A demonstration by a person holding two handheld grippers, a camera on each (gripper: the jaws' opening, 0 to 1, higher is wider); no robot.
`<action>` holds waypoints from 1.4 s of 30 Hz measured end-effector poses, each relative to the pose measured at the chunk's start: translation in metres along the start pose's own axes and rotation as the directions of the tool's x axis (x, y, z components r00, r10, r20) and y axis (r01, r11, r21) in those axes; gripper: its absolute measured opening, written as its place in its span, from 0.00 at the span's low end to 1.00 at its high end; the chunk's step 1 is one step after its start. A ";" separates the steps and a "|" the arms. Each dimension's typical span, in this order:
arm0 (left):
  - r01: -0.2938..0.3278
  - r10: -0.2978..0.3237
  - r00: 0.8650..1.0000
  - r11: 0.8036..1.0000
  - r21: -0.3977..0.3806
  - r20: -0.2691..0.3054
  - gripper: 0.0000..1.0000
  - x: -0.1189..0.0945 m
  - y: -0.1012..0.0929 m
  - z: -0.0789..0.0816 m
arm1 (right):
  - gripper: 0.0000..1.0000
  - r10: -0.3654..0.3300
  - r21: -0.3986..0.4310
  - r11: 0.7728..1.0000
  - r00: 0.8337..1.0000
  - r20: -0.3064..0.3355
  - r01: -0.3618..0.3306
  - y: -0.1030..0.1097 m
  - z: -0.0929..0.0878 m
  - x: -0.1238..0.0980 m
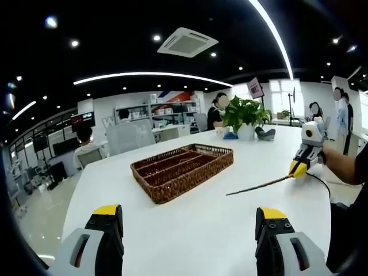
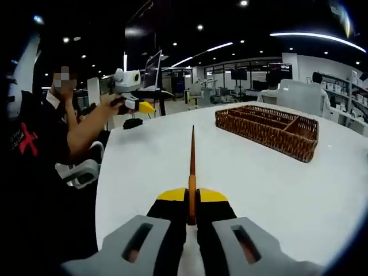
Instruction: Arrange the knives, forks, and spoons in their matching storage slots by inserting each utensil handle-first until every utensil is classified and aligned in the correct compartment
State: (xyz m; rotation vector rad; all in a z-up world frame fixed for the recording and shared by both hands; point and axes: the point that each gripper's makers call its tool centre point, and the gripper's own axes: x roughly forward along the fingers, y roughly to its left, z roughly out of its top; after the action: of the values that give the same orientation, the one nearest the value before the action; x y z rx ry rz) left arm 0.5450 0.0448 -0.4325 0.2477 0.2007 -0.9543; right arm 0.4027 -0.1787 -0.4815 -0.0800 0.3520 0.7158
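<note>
A brown wicker cutlery tray (image 1: 214,163) with long slots lies on the white table (image 1: 190,230), ahead of my left gripper (image 1: 187,221). That gripper's jaws stand wide open with nothing between them. My right gripper (image 2: 192,198) is shut on a thin brown utensil (image 2: 192,164), which points straight forward over the table. I cannot tell what kind of utensil it is. In the left gripper view the right gripper (image 1: 297,169) hovers to the tray's right, the utensil (image 1: 259,186) sticking out towards the tray. In the right gripper view the tray (image 2: 287,144) sits far right and the left gripper (image 2: 141,106) is held up at the left.
A potted plant (image 1: 246,115) and a dark object (image 1: 264,133) stand at the table's far end. A person in black (image 2: 40,144) sits at the table's left edge in the right gripper view. Chairs, shelves and seated people fill the office behind.
</note>
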 end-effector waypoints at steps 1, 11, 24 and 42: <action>0.000 0.000 1.000 1.000 0.000 0.000 1.00 0.001 0.000 0.000 | 0.03 -0.003 0.004 1.000 1.000 0.002 0.002 -0.001 0.002 -0.001; -0.016 0.016 1.000 1.000 0.007 0.000 1.00 0.016 0.013 0.006 | 0.03 -0.163 0.121 0.980 0.985 0.049 0.156 -0.046 0.039 -0.016; -0.033 0.033 0.999 0.999 -0.001 0.022 1.00 0.041 0.039 0.016 | 0.03 -0.316 0.199 0.932 0.948 0.045 0.302 -0.096 0.058 -0.024; -0.025 0.027 0.999 0.999 -0.034 0.042 1.00 0.089 0.066 0.013 | 0.03 -0.504 0.248 0.836 0.864 -0.004 0.490 -0.155 0.053 -0.047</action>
State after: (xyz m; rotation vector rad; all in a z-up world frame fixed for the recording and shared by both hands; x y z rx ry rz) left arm 0.6498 0.0080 -0.4365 0.1992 0.1740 -0.9290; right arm 0.4869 -0.3145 -0.4230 0.0812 0.3382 0.1513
